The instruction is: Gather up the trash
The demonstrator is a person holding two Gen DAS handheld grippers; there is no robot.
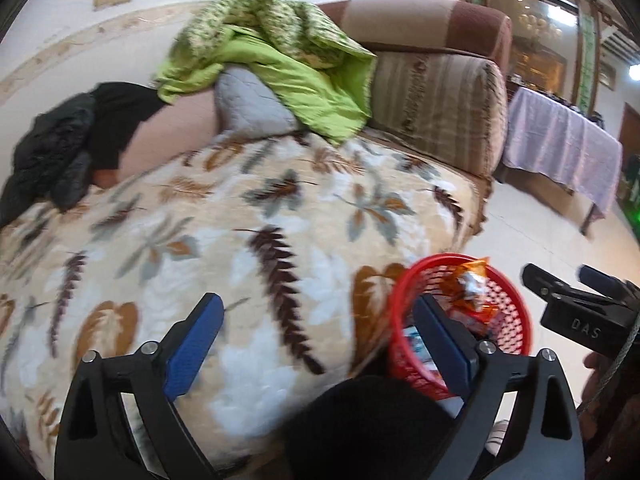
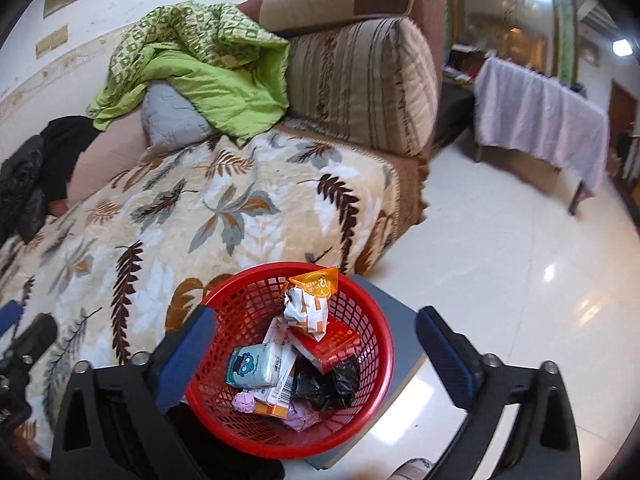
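A red mesh basket (image 2: 248, 304) stands on a grey-blue stand (image 2: 384, 296) beside the sofa. It holds an orange wrapper (image 2: 310, 300), a red box (image 2: 332, 344), a black bag (image 2: 328, 384), a blue tissue pack (image 2: 252, 366) and crumpled purple paper (image 2: 245, 402). My right gripper (image 2: 316, 314) hangs open above the basket, nothing between its blue pads. My left gripper (image 1: 318, 300) is open too, over the leaf-print blanket (image 1: 240, 240). Its right finger overlaps the basket (image 1: 520, 312) and the orange wrapper (image 1: 470, 280) shows behind it.
A sofa with a striped cushion (image 2: 360, 80) carries a green quilt (image 2: 208, 76), a grey pillow (image 2: 168, 120) and black clothes (image 2: 28, 176). A table under a lilac cloth (image 2: 536, 120) stands at the back right on a glossy tiled floor (image 2: 520, 260).
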